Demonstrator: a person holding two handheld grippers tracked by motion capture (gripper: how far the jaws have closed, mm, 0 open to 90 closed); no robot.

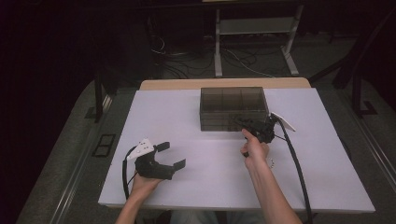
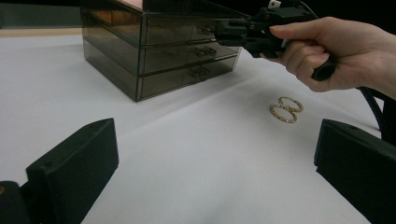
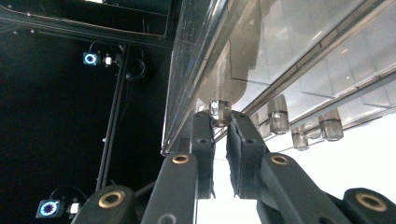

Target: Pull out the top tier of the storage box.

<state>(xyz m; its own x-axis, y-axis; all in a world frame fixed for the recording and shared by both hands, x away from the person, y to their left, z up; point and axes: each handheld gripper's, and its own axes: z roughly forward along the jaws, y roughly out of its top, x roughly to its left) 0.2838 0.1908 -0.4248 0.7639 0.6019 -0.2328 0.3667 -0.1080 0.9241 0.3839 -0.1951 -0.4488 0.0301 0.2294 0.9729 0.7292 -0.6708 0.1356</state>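
Right gripper view has the right gripper (image 3: 221, 122) pinching a clear drawer knob (image 3: 219, 111) of the smoky acrylic drawer box (image 3: 299, 56), knob pointing at the jaws. Left gripper (image 2: 215, 172) gapes wide, gold rings (image 2: 286, 108) beyond.

The drawer box (image 1: 233, 108) is set at the far middle of the table (image 1: 196, 186). The right gripper (image 1: 254, 125) is found at its near right corner, tips at a drawer knob (image 3: 219, 112). Two rings (image 2: 286, 109) are laid touching on the table, nearer than the box. The left gripper (image 1: 170, 155) is held well apart, near left.
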